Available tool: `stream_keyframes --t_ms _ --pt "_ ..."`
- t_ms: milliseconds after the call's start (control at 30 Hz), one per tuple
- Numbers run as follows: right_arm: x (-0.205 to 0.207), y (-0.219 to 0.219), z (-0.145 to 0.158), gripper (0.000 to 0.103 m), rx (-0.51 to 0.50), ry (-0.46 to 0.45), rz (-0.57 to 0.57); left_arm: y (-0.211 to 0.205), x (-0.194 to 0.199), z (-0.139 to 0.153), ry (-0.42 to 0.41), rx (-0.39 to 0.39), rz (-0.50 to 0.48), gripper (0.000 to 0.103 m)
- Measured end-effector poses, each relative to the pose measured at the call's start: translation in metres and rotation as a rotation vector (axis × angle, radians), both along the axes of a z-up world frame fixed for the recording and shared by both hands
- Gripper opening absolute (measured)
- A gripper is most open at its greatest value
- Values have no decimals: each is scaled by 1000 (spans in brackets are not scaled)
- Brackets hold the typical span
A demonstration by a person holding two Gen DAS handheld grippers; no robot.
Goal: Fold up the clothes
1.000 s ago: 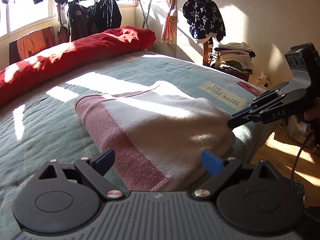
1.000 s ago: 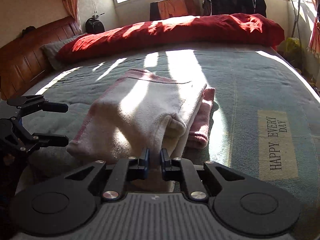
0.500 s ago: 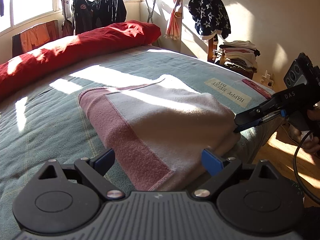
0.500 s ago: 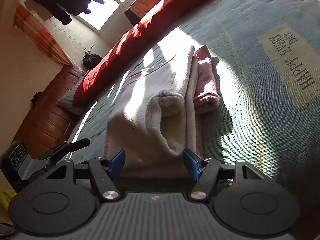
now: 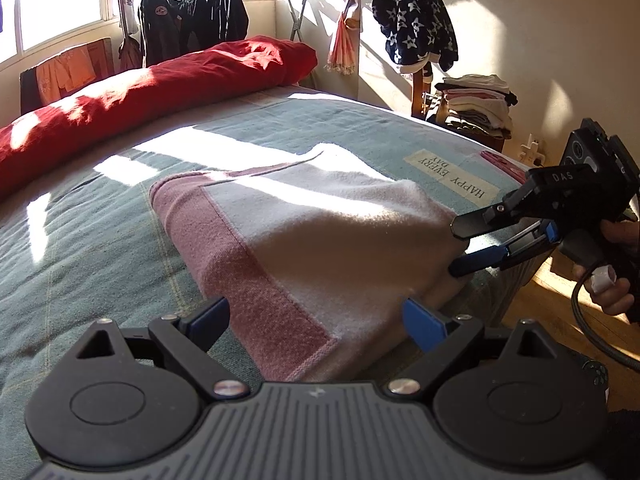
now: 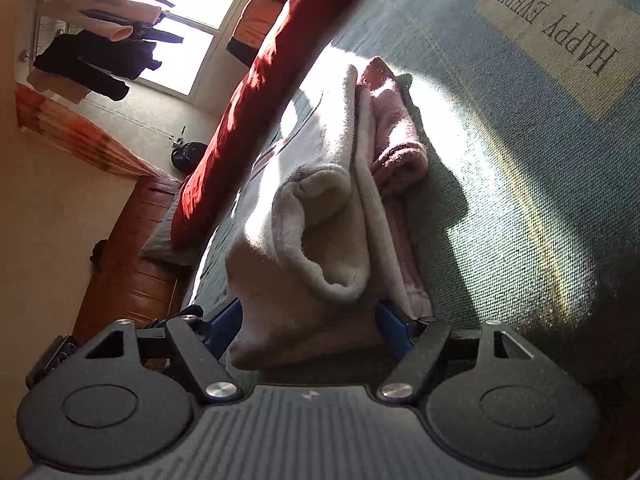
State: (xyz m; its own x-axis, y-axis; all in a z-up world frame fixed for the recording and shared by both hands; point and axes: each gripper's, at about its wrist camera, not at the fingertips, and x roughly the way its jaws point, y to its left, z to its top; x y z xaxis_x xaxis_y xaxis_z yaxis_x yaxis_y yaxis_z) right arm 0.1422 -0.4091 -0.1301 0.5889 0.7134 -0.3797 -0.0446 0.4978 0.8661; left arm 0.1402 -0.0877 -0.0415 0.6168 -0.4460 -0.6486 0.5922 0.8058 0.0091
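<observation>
A folded cream terry garment with a dusty-pink border (image 5: 320, 248) lies near the close edge of the bed, on a grey-green woven bedspread (image 5: 80, 240) lit by bands of sun. In the left wrist view the pink band runs along its left side and near corner; in the right wrist view the folded stack (image 6: 320, 220) shows its open end, with cream layers on top and a pink layer below on the right.

The left gripper (image 5: 316, 320) hovers at the garment's near edge, its blue-tipped fingers (image 5: 424, 322) spread wide on either side of the corner without pressing on the cloth.

The right gripper (image 5: 460, 246) comes in from the right side of the bed, rolled so that one finger stands above the other, held by a hand (image 5: 612, 284) at the frame edge. Its jaws are opening; the end of the folded stack sits between them, and the lower blue tip is at the cloth's side. From its own camera the right gripper (image 6: 310, 322) has the stack's end between its fingers (image 6: 394, 330), with no squeeze visible.

A cream label reading HAPPY EVERY DAY (image 5: 456, 180) is sewn on the bedspread beyond the garment. A long red bolster (image 5: 140, 92) lies across the far side of the bed, and a pile of folded clothes (image 5: 476, 106) sits by the wall.
</observation>
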Motion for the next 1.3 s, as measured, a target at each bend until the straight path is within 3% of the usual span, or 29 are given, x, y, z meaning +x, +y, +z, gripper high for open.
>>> stream_keyframes --t_ms 233,533,633,700,800,1033,1200,1300 --pt "28 -2 2 77 11 -34 -59 -1 0 1 0 1 -3 94" --pt "66 4 -13 79 112 -37 -49 -3 5 -1 14 2 -6 94" --pt "72 11 -8 68 38 -65 -37 -2 7 -2 21 0 -3 94" --pt "74 14 -3 38 -23 -78 -30 -1 8 -4 26 0 0 94" --pt "75 16 11 28 -104 -107 -17 -1 11 -6 36 -1 3 94" --pt "80 12 69 22 -278 -206 -1 -4 16 5 -4 12 -18 94" --pt "73 -4 80 22 -341 -182 -19 -7 22 13 -30 14 -44 94" --pt "71 -10 50 23 -329 -64 -7 -12 32 15 -38 6 -77 94"
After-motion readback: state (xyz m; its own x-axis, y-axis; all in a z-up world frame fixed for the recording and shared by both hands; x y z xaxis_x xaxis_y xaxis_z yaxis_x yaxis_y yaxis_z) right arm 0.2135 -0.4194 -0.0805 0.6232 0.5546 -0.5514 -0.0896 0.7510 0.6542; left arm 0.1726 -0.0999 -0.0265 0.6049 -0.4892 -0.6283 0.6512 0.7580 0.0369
